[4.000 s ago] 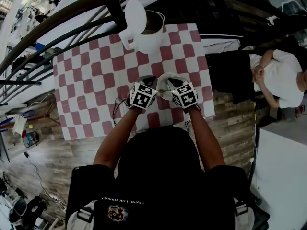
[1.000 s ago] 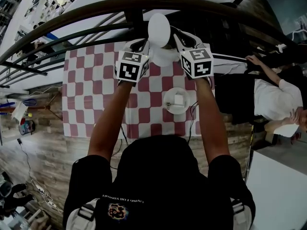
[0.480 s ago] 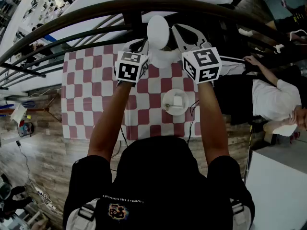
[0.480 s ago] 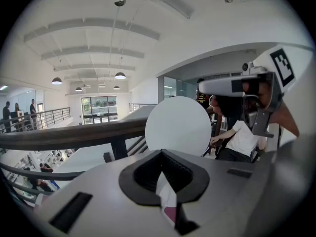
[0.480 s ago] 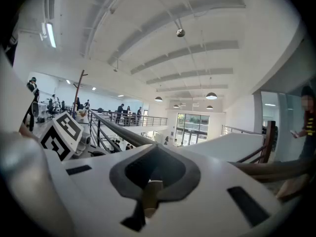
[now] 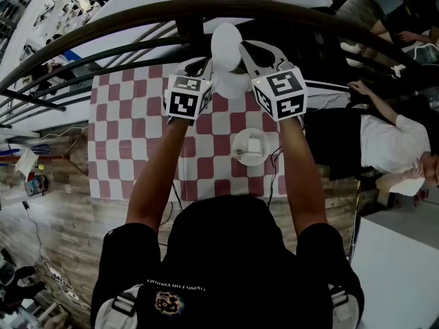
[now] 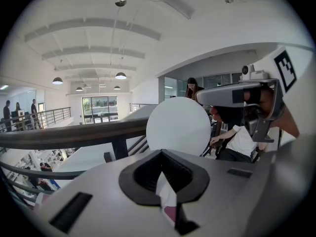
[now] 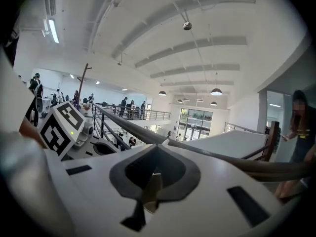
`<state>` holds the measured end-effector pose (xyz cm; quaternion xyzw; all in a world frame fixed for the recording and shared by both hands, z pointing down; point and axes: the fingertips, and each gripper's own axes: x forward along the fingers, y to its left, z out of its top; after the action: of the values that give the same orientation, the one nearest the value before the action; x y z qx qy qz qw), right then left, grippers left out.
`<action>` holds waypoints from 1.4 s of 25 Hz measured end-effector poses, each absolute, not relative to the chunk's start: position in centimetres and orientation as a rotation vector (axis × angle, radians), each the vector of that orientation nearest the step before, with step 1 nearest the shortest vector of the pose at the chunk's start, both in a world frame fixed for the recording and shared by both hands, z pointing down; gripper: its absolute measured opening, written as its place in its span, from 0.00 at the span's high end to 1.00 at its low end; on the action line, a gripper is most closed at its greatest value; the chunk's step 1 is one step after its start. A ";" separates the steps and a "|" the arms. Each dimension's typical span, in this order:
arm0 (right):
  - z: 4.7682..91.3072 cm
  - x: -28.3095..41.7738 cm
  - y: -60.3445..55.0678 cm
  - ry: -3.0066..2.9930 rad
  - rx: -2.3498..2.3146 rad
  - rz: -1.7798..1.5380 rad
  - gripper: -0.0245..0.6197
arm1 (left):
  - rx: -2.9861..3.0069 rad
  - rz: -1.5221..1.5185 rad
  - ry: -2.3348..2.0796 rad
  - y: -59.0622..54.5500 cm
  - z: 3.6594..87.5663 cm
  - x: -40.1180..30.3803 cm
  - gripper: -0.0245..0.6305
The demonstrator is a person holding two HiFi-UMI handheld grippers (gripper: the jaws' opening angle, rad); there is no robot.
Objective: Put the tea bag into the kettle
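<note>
The white kettle (image 6: 232, 84) stands at the far edge of the red-and-white checked table (image 6: 123, 129), its round lid (image 6: 226, 44) tipped up and open. My left gripper (image 6: 204, 64) is raised just left of the lid, jaws together. My right gripper (image 6: 245, 46) hovers over the kettle's right side, jaws together too. In the left gripper view the lid (image 7: 177, 126) shows just beyond my left gripper (image 7: 160, 151); a white-and-pink bit shows in the gap. A tan bit shows inside my right gripper (image 8: 157, 146). A small white square (image 6: 254, 144) lies on a plate (image 6: 240, 157).
A dark curved railing (image 6: 206, 9) runs just behind the table and kettle. A person in a white shirt (image 6: 391, 139) sits to the right of the table. Wooden floor (image 6: 62, 211) lies at the table's near side.
Four seconds ago both grippers were down at the plate; now they are up at the kettle. Over the last second the right gripper drifted slightly and ended closer to the lid.
</note>
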<state>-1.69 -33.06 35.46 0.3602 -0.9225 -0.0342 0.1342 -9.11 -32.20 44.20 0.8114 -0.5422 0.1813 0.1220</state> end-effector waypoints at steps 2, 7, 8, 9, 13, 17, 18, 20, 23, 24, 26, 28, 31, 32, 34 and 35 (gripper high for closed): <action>35.8 -1.2 -33.4 -2.663 1.070 -0.083 0.94 | 2.367 0.530 -1.583 -32.2 44.3 -9.1 0.96; 37.7 1.2 -34.8 -2.617 1.165 -0.019 0.94 | 2.357 0.536 -1.583 -32.2 44.8 -9.2 0.96; 38.3 1.7 -35.1 -2.608 1.184 0.001 0.94 | 2.356 0.539 -1.581 -32.1 44.9 -9.2 0.96; 38.8 2.2 -35.4 -2.602 1.200 0.020 0.94 | 2.355 0.541 -1.579 -32.1 45.1 -9.2 0.96; 40.2 3.2 -36.0 -2.578 1.236 0.073 0.94 | 2.351 0.546 -1.573 -32.1 45.4 -8.9 0.96; 42.9 4.5 -36.9 -2.525 1.253 0.177 0.94 | 2.348 0.557 -1.564 -32.1 45.9 -8.6 0.96; 43.6 4.8 -37.0 -2.519 1.254 0.202 0.94 | 2.346 0.560 -1.562 -32.0 46.1 -8.5 0.96; 44.2 5.0 -37.1 -2.523 1.256 0.229 0.94 | 2.343 0.564 -1.557 -32.0 46.4 -8.4 0.96; 44.0 4.9 -37.2 -2.528 1.261 0.222 0.94 | 2.342 0.565 -1.554 -32.0 46.5 -8.3 0.96; 44.1 4.9 -37.2 -2.529 1.261 0.224 0.94 | 2.341 0.565 -1.553 -32.1 46.5 -8.2 0.96; 44.1 5.0 -37.2 -2.530 1.261 0.225 0.94 | 2.340 0.565 -1.554 -32.1 46.5 -8.2 0.96; 44.2 5.0 -37.3 -2.529 1.261 0.224 0.94 | 2.338 0.565 -1.555 -32.2 46.5 -8.2 0.96; 44.8 5.1 -37.4 -2.519 1.264 0.233 0.94 | 2.334 0.564 -1.555 -32.2 46.7 -8.2 0.96; 45.0 5.2 -37.4 -2.516 1.265 0.238 0.94 | 2.331 0.563 -1.554 -32.2 46.8 -8.2 0.96; 45.2 5.2 -37.4 -2.514 1.262 0.241 0.94 | 2.326 0.563 -1.552 -32.2 47.1 -8.2 0.96; 45.3 5.2 -37.4 -2.514 1.260 0.239 0.94 | 2.324 0.564 -1.551 -32.2 47.2 -8.2 0.96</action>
<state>5.20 -37.38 45.28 0.4409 -0.8794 0.0836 0.1591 -8.19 -32.16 47.17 0.8066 -0.5385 0.1957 0.1451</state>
